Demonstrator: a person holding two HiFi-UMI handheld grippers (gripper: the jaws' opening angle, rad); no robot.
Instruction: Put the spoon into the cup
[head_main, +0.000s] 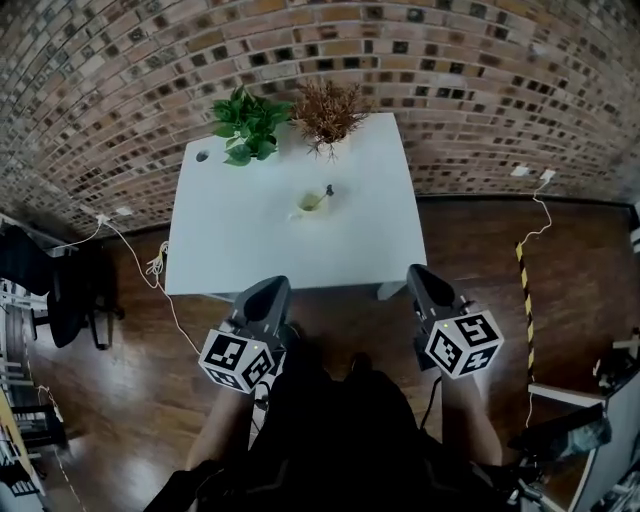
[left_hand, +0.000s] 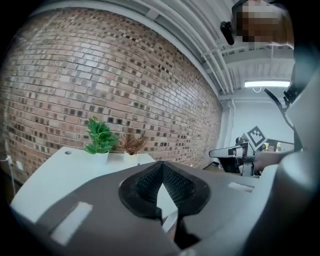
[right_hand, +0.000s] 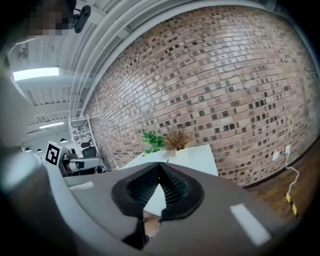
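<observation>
Left tool (left_hand: 161, 165) closed, empty | right tool (right_hand: 160, 166) closed, empty | white table (head_main: 250, 240) | brick wall (head_main: 450, 80) | wood floor (head_main: 120, 380)

Dark spoon (head_main: 328, 190) inside pale cup (head_main: 310, 205) on table (head_main: 250, 250)

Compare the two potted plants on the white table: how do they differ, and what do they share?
The green plant has broad leaves; the brown plant has thin, dry-looking sprigs. The green plant stands left of the brown plant in the head view. Both stand upright at the far edge of the white table.
</observation>
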